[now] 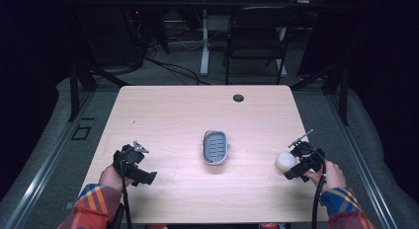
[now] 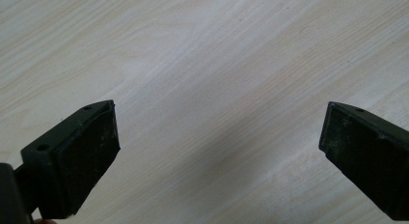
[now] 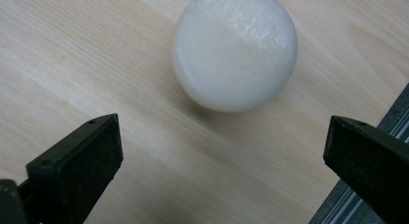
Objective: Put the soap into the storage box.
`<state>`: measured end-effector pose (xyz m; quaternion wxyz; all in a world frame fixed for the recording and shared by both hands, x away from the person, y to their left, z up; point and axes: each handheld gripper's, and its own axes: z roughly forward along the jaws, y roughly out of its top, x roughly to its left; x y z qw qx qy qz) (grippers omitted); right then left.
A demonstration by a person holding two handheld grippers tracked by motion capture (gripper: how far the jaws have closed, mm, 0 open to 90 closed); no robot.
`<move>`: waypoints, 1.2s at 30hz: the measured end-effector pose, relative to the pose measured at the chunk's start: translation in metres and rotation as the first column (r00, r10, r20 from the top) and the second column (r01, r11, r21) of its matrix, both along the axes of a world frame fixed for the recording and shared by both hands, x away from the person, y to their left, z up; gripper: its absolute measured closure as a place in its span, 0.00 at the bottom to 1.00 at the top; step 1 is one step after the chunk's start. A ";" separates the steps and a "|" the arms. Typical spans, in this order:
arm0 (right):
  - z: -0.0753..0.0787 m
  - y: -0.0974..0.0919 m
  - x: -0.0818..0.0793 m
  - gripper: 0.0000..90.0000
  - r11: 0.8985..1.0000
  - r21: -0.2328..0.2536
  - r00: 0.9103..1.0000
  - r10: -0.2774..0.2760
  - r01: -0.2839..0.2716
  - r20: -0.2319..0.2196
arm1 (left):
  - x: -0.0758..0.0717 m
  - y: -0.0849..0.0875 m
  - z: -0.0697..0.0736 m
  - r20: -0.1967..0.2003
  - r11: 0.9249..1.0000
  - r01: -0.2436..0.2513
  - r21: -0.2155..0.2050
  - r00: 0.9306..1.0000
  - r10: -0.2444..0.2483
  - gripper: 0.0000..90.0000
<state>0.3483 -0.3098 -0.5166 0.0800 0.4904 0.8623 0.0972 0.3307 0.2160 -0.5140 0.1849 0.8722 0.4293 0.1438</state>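
Smooth, matte white ball (image 3: pixel 235 50) on the pale wood-grain desk (image 1: pixel 173 115), lower right; right hand-held gripper (image 3: pixel 222 151) wide apart just short of it, empty; left hand-held gripper (image 2: pixel 217 151) likewise apart.

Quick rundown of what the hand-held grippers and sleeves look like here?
Both are black two-jaw tools. The left hand-held gripper and right hand-held gripper each carry a small grey three-cornered plate on top and trail a black cable. The jaws end in flat, dark rectangular pads with small screw holes. The person wears plaid sleeves in red, orange and blue.
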 end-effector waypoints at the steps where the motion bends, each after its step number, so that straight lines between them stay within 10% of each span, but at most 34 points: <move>1: 0.002 0.001 0.003 0.00 1.000 -0.015 1.000 0.018 -0.018 -0.025 | 0.000 0.000 0.000 0.000 1.000 0.000 0.000 1.000 0.000 0.01; 19: -0.008 0.006 0.039 0.00 1.000 0.007 1.000 -0.007 0.007 -0.018 | 0.000 0.000 -0.001 -0.001 1.000 0.002 0.001 1.000 -0.002 0.01; 21: -0.002 0.006 0.044 0.00 0.998 -0.046 0.997 0.040 -0.043 -0.074 | 0.000 0.000 -0.001 -0.001 1.000 0.002 0.001 1.000 -0.002 0.00; 36: -0.015 0.023 0.054 0.00 0.999 -0.014 0.991 0.036 -0.038 -0.128 | 0.000 -0.002 -0.002 -0.016 1.000 0.018 0.008 1.000 -0.017 0.00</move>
